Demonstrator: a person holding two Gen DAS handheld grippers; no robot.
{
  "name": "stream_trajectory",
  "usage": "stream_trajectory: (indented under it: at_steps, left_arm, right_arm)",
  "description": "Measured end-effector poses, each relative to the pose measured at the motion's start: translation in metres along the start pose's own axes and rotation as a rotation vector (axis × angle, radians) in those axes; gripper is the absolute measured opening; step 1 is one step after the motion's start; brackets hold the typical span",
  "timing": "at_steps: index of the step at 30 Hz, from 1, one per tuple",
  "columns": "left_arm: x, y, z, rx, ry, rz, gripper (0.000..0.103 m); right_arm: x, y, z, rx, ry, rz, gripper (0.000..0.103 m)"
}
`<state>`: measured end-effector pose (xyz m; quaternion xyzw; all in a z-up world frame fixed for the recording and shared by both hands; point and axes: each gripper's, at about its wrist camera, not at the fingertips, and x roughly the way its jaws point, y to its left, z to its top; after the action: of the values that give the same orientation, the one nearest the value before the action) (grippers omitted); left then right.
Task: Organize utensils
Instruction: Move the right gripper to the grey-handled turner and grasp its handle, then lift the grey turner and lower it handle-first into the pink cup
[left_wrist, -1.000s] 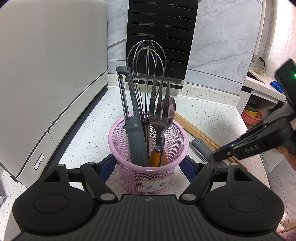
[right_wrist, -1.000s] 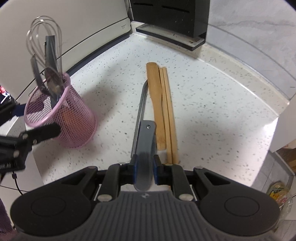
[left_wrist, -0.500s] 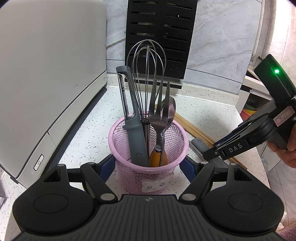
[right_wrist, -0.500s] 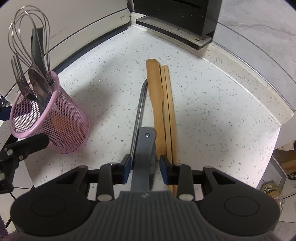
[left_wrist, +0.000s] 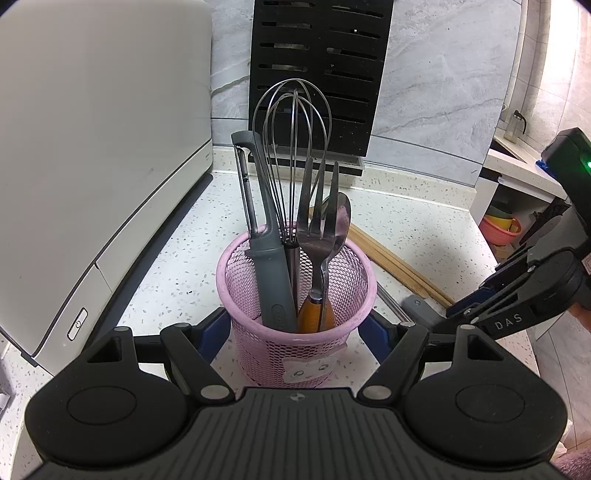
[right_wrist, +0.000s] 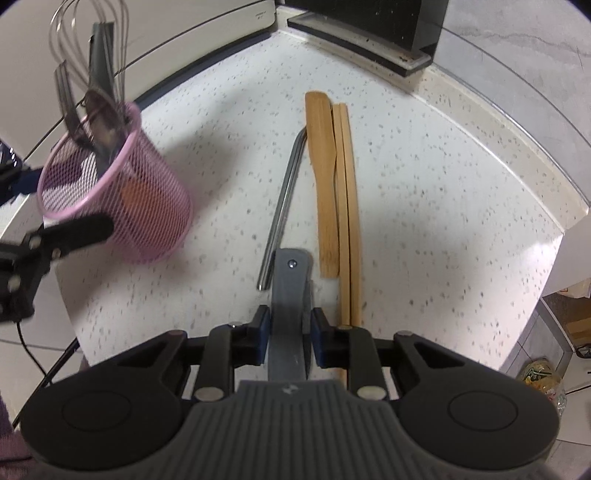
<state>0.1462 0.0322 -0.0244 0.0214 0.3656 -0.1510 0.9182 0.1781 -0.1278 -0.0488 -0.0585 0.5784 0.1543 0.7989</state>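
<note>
- The left gripper (left_wrist: 295, 332) has its jaws clenched on either side of the pink wire-mesh utensil basket (left_wrist: 295, 314), its blue pads pressed against the wall low down.
- The basket stands on the white speckled worktop (left_wrist: 184, 258), near the front of a large white appliance (left_wrist: 92, 147).
- Upright in the basket are a grey-handled peeler (left_wrist: 271, 266), a wire balloon whisk (left_wrist: 295, 147), a metal fork (left_wrist: 314, 229) and a metal spoon (left_wrist: 338, 221); an orange-brown handle (left_wrist: 310, 314) shows at the bottom.
- The right gripper (right_wrist: 288, 332) points steeply down at the worktop, a flat grey-handled tool (right_wrist: 290, 295) between its jaws, which have just been closing; the blue pads sit against both sides of the handle, grasping it.
- Just beside that tool lie a bent metal rod (right_wrist: 284, 199), a flat bamboo spatula (right_wrist: 325, 184) and a pair of bamboo chopsticks (right_wrist: 347, 206), all roughly parallel on the worktop.
- A black slotted knife block (left_wrist: 317, 74) stands against the grey marble wall (left_wrist: 443, 92) behind the basket.
</note>
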Motion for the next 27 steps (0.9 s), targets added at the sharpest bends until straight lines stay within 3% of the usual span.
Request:
stream_trajectory:
  at_steps: [6,13,27]
  left_arm:
    - [0.0,0.0,0.0,0.001,0.001,0.001,0.088]
    - [0.0,0.0,-0.001,0.003,0.001,-0.001,0.087]
    - [0.0,0.0,-0.001,0.004,0.003,0.002,0.087]
  right_arm:
    - [0.0,0.002,0.013,-0.019,-0.021,-0.006,0.023]
    - [0.013,0.003,0.03,-0.038,0.014,-0.025,0.023]
    - [0.018,0.008,0.027,-0.076,0.003,-0.04,0.021]
